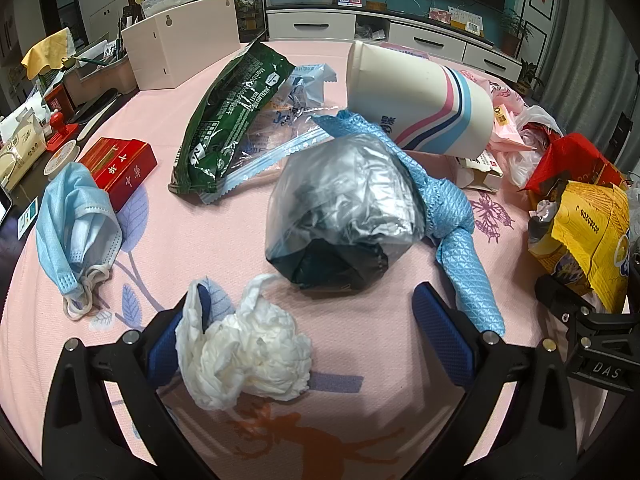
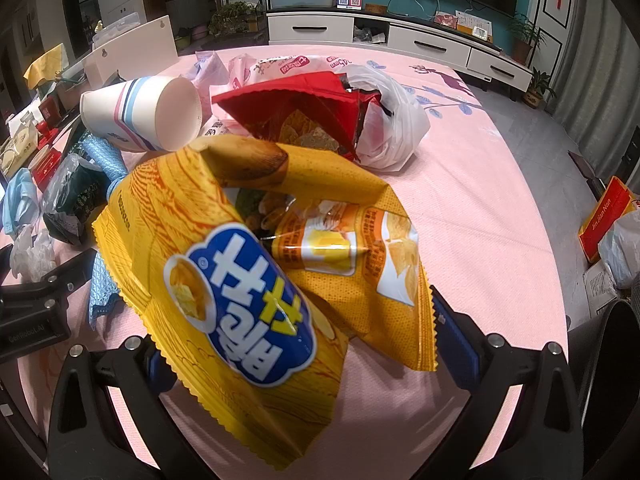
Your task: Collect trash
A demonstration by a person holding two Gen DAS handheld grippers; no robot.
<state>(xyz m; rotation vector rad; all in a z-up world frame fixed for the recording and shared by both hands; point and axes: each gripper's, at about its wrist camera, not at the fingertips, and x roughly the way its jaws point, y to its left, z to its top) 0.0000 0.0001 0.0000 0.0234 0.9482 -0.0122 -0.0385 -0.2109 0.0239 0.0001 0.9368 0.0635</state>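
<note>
Left wrist view: crumpled white tissue point(image 1: 244, 344) lying on the pink tabletop point(image 1: 200, 208) between the spread blue pads of the left hand-held gripper point(image 1: 316, 344), touching the left pad point(image 1: 168, 344), apart from the right one. Just beyond it, a clear bag over dark contents point(image 1: 340, 216), with a blue textured cloth point(image 1: 460, 240) draped behind and to its right. Farther back, a green wrapper point(image 1: 232, 116) over clear blue-edged packaging point(image 1: 280, 136), and a striped paper cup point(image 1: 420, 108) tipped on its side. To the left, a blue face mask point(image 1: 76, 220) touching a red box point(image 1: 120, 168). At the right edge, the yellow snack bag point(image 1: 588, 236) and part of the other gripper's black frame. Right wrist view: same yellow snack bag point(image 2: 240, 272) filling the space between the fingers of the right hand-held gripper point(image 2: 304, 344); fingers set wide, left one mostly hidden behind the bag, right pad point(image 2: 456, 340) just beside the bag's serrated edge; contact with either pad not determinable. Smaller orange packet point(image 2: 344, 240) showing inside the bag's opening. Behind, an opened red snack bag point(image 2: 304, 108) against a white plastic bag point(image 2: 396, 128), cup on its side at left. Tabletop pink with printed leaves and deer.
</note>
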